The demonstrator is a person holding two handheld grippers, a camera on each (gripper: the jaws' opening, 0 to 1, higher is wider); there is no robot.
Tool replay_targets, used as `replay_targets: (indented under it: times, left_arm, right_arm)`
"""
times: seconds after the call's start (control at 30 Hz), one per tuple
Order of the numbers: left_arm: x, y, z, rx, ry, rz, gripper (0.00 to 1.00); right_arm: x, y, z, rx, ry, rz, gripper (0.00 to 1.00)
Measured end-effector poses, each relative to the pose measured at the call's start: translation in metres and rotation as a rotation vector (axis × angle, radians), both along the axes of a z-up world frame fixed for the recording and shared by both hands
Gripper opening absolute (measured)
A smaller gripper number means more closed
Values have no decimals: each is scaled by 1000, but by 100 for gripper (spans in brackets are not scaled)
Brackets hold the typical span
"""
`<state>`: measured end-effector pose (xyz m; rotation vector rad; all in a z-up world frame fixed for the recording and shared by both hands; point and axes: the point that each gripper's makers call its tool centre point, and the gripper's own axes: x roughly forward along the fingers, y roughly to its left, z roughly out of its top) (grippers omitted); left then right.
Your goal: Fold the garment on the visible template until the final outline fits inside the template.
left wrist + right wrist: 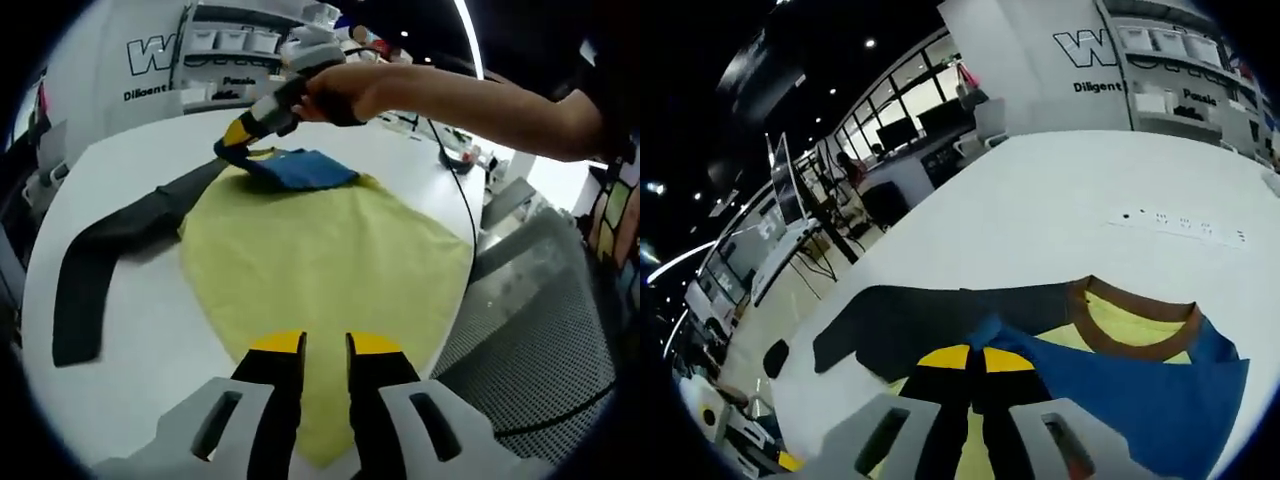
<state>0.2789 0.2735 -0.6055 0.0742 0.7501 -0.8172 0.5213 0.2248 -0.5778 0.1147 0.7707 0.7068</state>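
A yellow garment (320,250) lies flat on the white table (150,340), its dark grey sleeve (110,240) stretched out to the left. At the far end its blue sleeve (300,168) is folded over onto the yellow body. A person's hand holds my right gripper (232,140), which is shut on the edge of that blue fabric. In the right gripper view my right gripper (975,357) pinches the blue fabric (1120,400) beside the brown collar (1130,335) and the grey sleeve (910,320). My left gripper (325,345) hovers over the near hem, narrowly open and holding nothing.
The person's arm (470,100) reaches across the far side of the table. A cable (455,180) runs near the right table edge, beyond which is a grey perforated surface (540,340). A white power strip (1180,225) lies on the table. Shelves (230,60) stand behind.
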Motion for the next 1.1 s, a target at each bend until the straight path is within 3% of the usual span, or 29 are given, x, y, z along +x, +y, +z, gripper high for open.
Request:
replay_targets:
  times: [0.23, 0.43, 0.5, 0.63, 0.73, 0.93, 1.1]
  left_arm:
    - [0, 1, -1, 1, 9, 4, 11]
    - [0, 1, -2, 2, 13, 3, 11]
    - [0, 1, -2, 2, 13, 4, 11]
    - [0, 1, -2, 1, 14, 3, 11]
    - [0, 1, -2, 1, 13, 3, 11]
    - [0, 2, -2, -2, 15, 5, 11]
    - [0, 2, -3, 1, 19, 3, 11]
  right_arm:
    - [-4, 13, -15, 2, 38, 21, 0]
    - [-11, 28, -16, 37, 48, 66, 2]
    - [-9, 29, -12, 47, 23, 72, 9]
    - [4, 14, -11, -2, -19, 31, 33]
    - [10, 2, -12, -29, -35, 19, 40]
    - [4, -1, -16, -62, -67, 80, 41]
    - [-9, 16, -20, -69, -92, 185, 35]
